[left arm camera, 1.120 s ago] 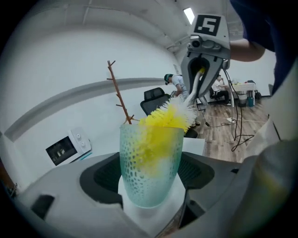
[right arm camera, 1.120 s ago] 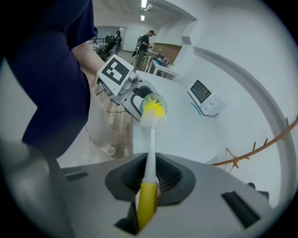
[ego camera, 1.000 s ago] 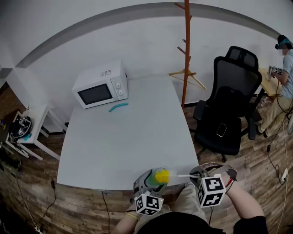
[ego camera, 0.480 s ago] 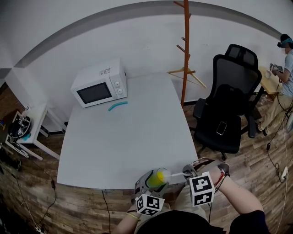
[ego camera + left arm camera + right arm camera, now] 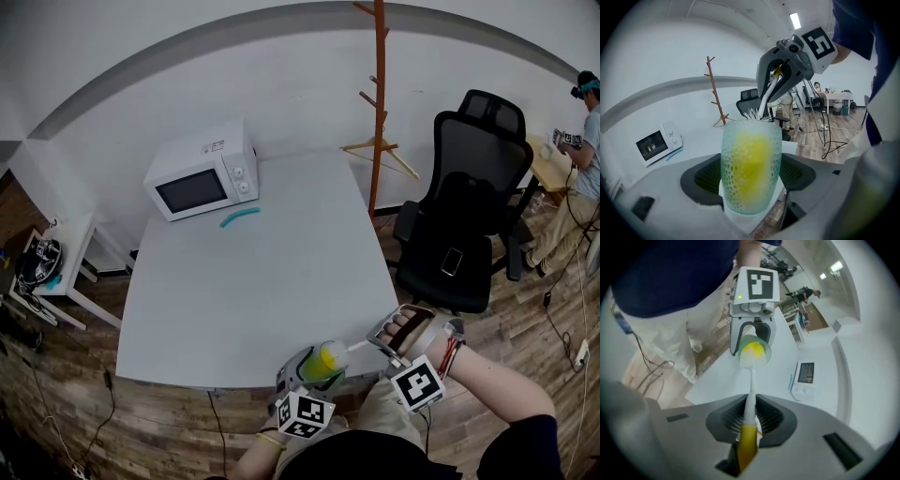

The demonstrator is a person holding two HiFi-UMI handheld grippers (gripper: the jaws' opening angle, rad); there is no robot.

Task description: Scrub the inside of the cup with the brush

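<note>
your left gripper (image 5: 309, 367) is clenched on the cup (image 5: 751, 164), one jaw pressed to each side of the bumpy, pale green glass. you hold it at the near edge of the desk (image 5: 262, 281), just in front of your lap, tipped so its mouth faces right toward your other hand. your left wrist sits low and close to your body, with the marker cube turned toward you.

your right gripper (image 5: 749, 420) is clamped on the brush (image 5: 750, 397). the white stem runs out between the jaws and the yellow grip end sits behind them. its yellow head is inside the cup, with white bristles showing at the rim. your right hand (image 5: 412, 330) is just right of the cup, the forearm coming in from the near right in a dark sleeve.

a microwave (image 5: 202, 171) stands at the far left of the desk, with a small teal item (image 5: 240, 217) beside it.
</note>
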